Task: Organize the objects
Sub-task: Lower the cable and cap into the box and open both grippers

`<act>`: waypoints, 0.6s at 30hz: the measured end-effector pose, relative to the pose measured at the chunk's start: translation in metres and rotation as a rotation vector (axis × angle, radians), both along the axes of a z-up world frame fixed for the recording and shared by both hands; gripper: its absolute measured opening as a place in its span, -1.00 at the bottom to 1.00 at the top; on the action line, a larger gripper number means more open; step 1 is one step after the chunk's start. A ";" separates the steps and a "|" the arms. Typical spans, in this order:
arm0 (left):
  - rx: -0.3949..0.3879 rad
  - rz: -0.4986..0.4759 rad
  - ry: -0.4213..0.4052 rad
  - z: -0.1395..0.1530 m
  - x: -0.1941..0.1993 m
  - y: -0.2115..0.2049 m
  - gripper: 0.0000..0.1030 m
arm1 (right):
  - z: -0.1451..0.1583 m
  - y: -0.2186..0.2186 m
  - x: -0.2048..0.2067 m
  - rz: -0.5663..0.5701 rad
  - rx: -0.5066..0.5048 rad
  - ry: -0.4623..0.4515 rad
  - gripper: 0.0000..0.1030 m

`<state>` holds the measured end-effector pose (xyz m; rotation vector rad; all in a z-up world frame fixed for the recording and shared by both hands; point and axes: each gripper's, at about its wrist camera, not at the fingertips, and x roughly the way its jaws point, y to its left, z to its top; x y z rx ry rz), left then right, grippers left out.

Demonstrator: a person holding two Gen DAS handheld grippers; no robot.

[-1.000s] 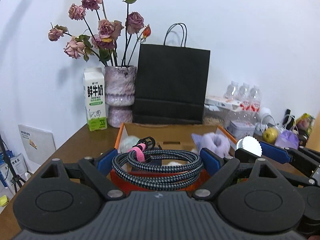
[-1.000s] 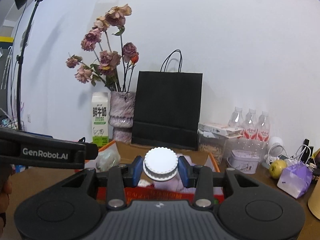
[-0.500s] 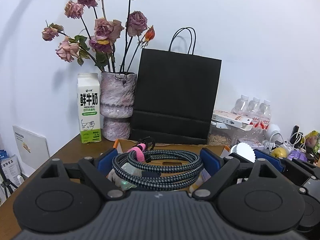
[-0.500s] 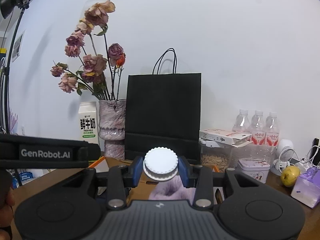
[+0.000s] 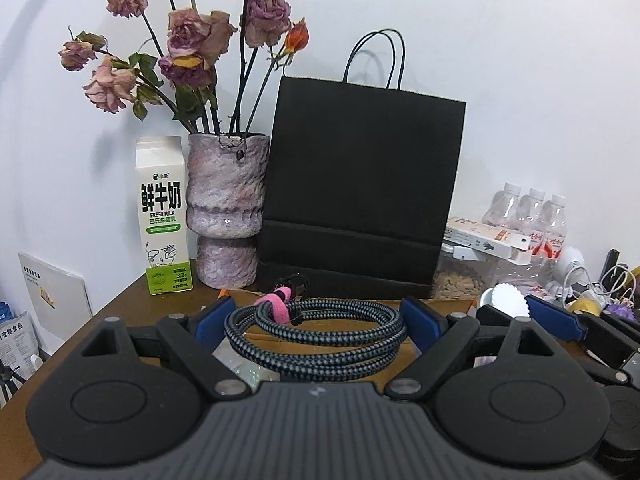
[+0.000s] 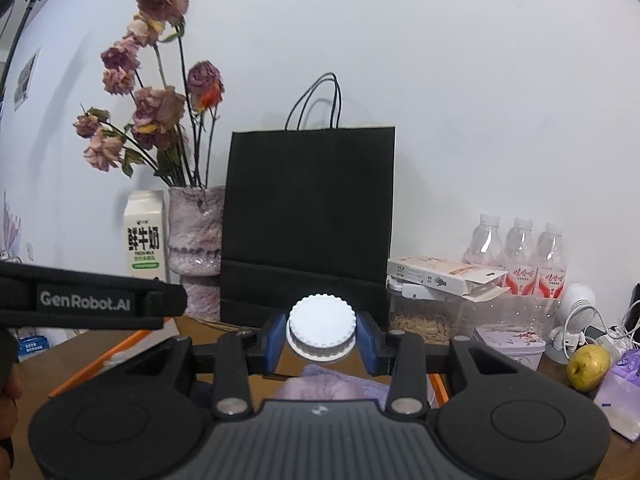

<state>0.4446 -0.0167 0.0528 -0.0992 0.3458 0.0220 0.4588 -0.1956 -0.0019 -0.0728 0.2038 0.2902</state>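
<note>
My left gripper [image 5: 316, 320] is shut on a coiled grey braided cable [image 5: 320, 336] bound by a pink strap; the blue pads press on both sides of the coil. My right gripper [image 6: 321, 338] is shut on a white ribbed cap [image 6: 321, 326], which also shows at the right in the left wrist view as a white cap [image 5: 506, 300]. Both hang over an open cardboard box with an orange rim [image 6: 436, 386]. A purple fluffy thing [image 6: 320, 386] lies in the box under the right gripper. A black paper bag [image 5: 360, 184] stands just behind the box.
A milk carton [image 5: 163, 216] and a vase of dried roses [image 5: 226, 208] stand at the back left. To the right are water bottles [image 6: 520, 252], a flat carton [image 6: 436, 276], a clear tub of seeds [image 6: 424, 320], a tin [image 6: 508, 342], a yellow-green apple [image 6: 588, 366] and a purple pouch [image 6: 624, 396].
Both grippers have moved forward toward the black bag, which now looks larger. The box has slid down under the grippers. Cable and cap stay gripped.
</note>
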 end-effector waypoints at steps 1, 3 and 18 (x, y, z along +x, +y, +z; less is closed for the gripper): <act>0.003 -0.001 0.003 -0.001 0.004 0.000 0.75 | -0.001 0.000 0.004 0.000 -0.003 0.004 -0.28; 0.010 -0.003 0.007 -0.003 0.012 0.001 0.75 | -0.004 -0.001 0.012 -0.001 -0.010 0.013 -0.28; 0.052 -0.028 0.027 -0.015 0.036 -0.001 1.00 | -0.021 -0.008 0.041 -0.040 -0.033 0.116 1.00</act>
